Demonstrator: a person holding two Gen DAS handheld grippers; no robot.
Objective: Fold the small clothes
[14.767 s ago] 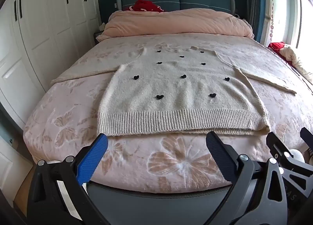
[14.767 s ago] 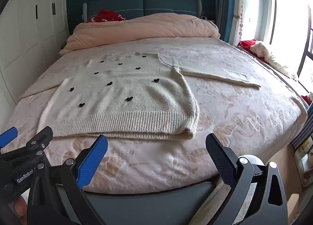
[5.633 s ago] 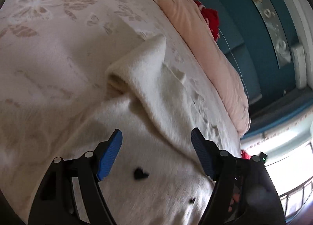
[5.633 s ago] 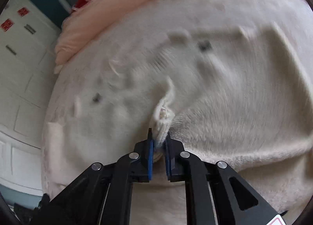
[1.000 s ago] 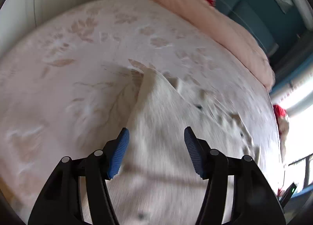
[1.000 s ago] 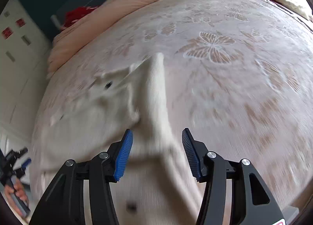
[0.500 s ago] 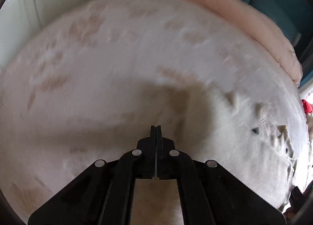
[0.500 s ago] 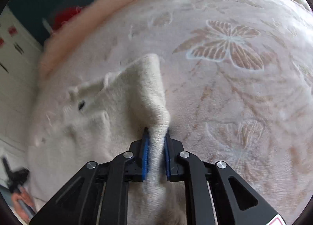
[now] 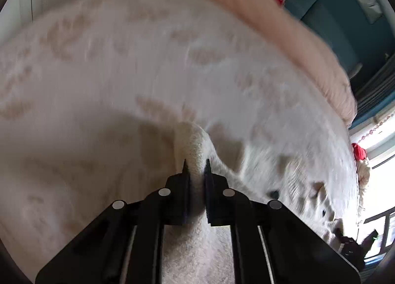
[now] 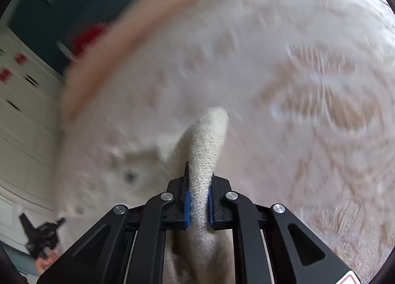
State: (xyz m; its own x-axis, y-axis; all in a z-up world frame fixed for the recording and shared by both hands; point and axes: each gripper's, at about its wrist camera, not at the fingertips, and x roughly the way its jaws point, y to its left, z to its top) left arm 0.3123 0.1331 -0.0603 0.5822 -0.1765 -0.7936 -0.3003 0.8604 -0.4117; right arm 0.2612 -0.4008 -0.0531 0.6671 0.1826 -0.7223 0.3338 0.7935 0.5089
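A cream knit sweater with small black hearts lies on the bed. My left gripper is shut on a fold of the sweater's left edge and holds it up off the bed. My right gripper is shut on a raised fold of the sweater at its right edge. Both views are blurred by motion. The right gripper shows at the far right of the left wrist view. The left gripper shows at the lower left of the right wrist view.
The bed cover is pale pink with a butterfly pattern. A peach duvet lies rolled at the head of the bed. White wardrobe doors stand to the left. A window is at the right.
Half a second ago both grippers had closed on the sweater's edges. Now both have lifted the pinched folds higher off the bed and the views sweep with motion.
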